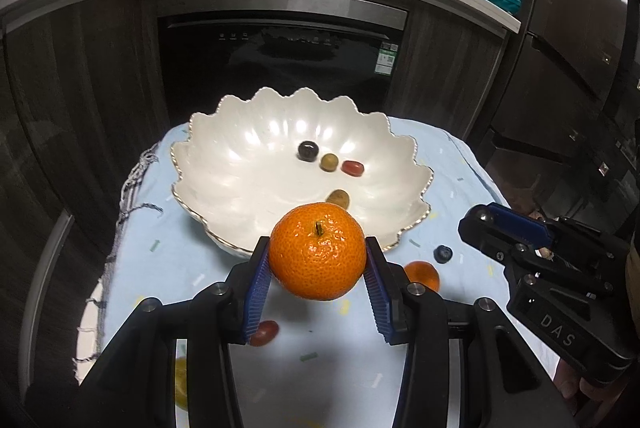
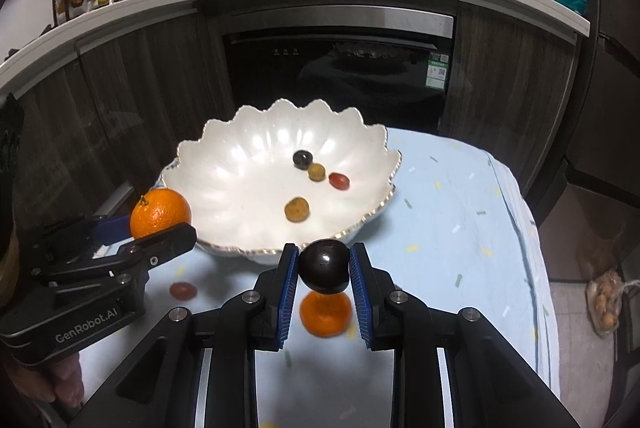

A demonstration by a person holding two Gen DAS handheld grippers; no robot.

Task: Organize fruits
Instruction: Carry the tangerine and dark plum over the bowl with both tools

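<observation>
My left gripper [image 1: 318,260] is shut on a mandarin [image 1: 317,251] and holds it above the table at the near rim of the white scalloped bowl [image 1: 208,164]. In the right wrist view the mandarin [image 2: 160,213] and left gripper [image 2: 160,228] show at the bowl's left [image 2: 224,164]. My right gripper [image 2: 324,268] is shut on a dark plum [image 2: 324,266], held above a second mandarin [image 2: 326,314] on the cloth. The bowl holds a dark grape [image 1: 307,151], a green grape [image 1: 329,162], a red cherry tomato [image 1: 352,168] and a brownish fruit [image 1: 339,197].
On the light blue cloth [image 1: 440,180] lie a blueberry [image 1: 443,253], a second mandarin [image 1: 422,275], a red cherry tomato [image 1: 264,333] and a yellow fruit [image 1: 181,382] at the near edge. Behind the table stand a dark oven [image 1: 280,60] and a counter.
</observation>
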